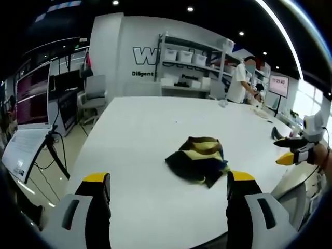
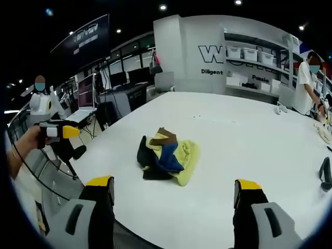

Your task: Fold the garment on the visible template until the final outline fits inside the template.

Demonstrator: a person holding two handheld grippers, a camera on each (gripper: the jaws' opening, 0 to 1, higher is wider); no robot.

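A crumpled garment (image 1: 199, 158) in yellow, dark navy, blue and brown lies bunched on the white table (image 1: 150, 124). My left gripper (image 1: 168, 189) is open, its yellow-tipped jaws rising apart at the near table edge, short of the garment. In the right gripper view the same garment (image 2: 167, 154) lies ahead of my right gripper (image 2: 174, 191), which is open and holds nothing. The right gripper (image 1: 293, 150) also shows at the right edge of the left gripper view, held by a hand. The left gripper (image 2: 58, 130) appears at the left of the right gripper view. No template outline is discernible on the table.
A person (image 1: 239, 82) stands at the far end of the table beside white shelving with bins (image 1: 189, 59). Small items (image 2: 324, 129) lie along the table's far right side. Office chairs (image 1: 92, 98) and monitors (image 1: 33, 93) stand off to the left of the table.
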